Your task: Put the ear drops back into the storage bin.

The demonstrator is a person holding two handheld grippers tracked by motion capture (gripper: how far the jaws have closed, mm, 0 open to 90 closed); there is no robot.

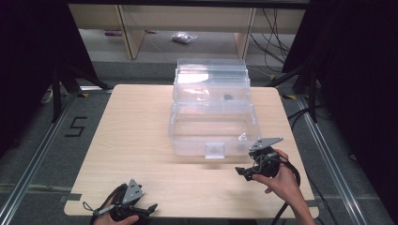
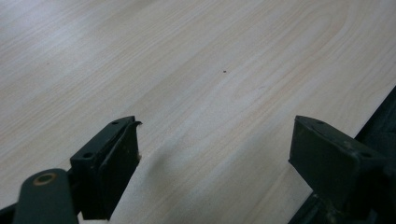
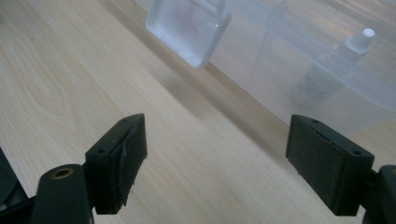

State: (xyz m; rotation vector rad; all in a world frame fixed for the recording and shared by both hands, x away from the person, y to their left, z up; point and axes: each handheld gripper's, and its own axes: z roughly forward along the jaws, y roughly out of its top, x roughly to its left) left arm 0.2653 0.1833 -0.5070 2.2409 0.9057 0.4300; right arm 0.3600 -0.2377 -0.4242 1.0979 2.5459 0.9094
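Note:
A clear plastic box (image 1: 187, 136) with its lid tipped open stands on the far middle of the wooden table (image 1: 136, 140). Its front latch (image 1: 215, 151) hangs at the near wall, seen close as a frosted latch (image 3: 189, 28). A small clear bottle (image 3: 327, 74) with a white cap lies inside the box (image 3: 336, 100) by the near right corner. My right gripper (image 1: 240, 171) is open and empty, just right of and in front of the latch; its jaws stand wide (image 3: 215, 163). My left gripper (image 1: 152, 207) rests open near the table's front left edge, over bare wood (image 2: 215, 158).
A small dark item (image 1: 228, 97) sits in the box's upper tier. Wooden furniture legs (image 1: 133, 33) and a plastic bag (image 1: 184, 37) lie on the floor beyond the table. Cables (image 1: 277, 42) run at the back right. A floor mark (image 1: 75, 126) is left of the table.

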